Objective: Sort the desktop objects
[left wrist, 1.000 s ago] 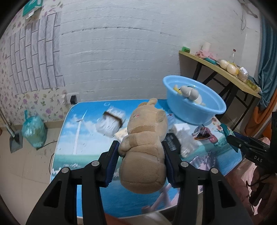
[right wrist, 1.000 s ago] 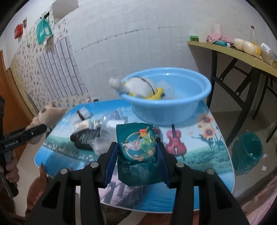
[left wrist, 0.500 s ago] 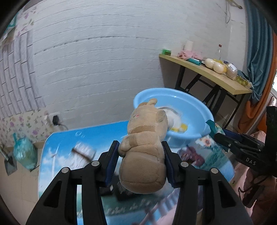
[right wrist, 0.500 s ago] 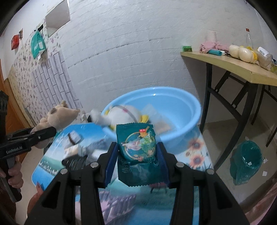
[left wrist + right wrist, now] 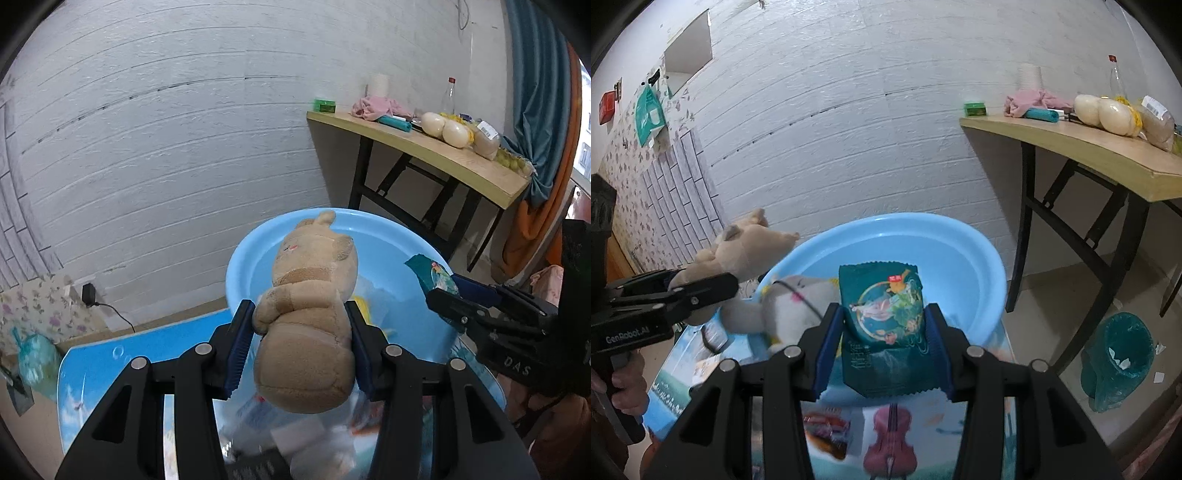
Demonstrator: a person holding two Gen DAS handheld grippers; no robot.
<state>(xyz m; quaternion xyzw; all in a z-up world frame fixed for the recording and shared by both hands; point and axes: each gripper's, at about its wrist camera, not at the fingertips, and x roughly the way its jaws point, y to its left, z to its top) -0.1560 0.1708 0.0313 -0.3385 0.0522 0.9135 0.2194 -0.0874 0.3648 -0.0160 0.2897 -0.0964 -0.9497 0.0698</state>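
Observation:
My left gripper (image 5: 297, 332) is shut on a tan plush bear (image 5: 310, 317) and holds it over the near rim of the blue basin (image 5: 258, 251). My right gripper (image 5: 884, 328) is shut on a dark green snack packet (image 5: 882, 321) just before the basin (image 5: 979, 266). The basin holds a grey-white plush toy (image 5: 792, 306) and something yellow (image 5: 367, 312). In the right wrist view the left gripper (image 5: 701, 291) with the bear (image 5: 746, 251) is at the basin's left rim. In the left wrist view the right gripper (image 5: 439, 291) with the packet (image 5: 432, 275) is at its right rim.
The basin stands on a low table with a printed blue top (image 5: 122, 354); loose packets (image 5: 827, 432) lie on it. A wooden side table (image 5: 1089, 147) with food and a bottle stands at the right. A teal bin (image 5: 1119, 354) sits on the floor.
Both grippers have moved forward toward the basin with their loads; the bear and the packet now sit over or at its rim.

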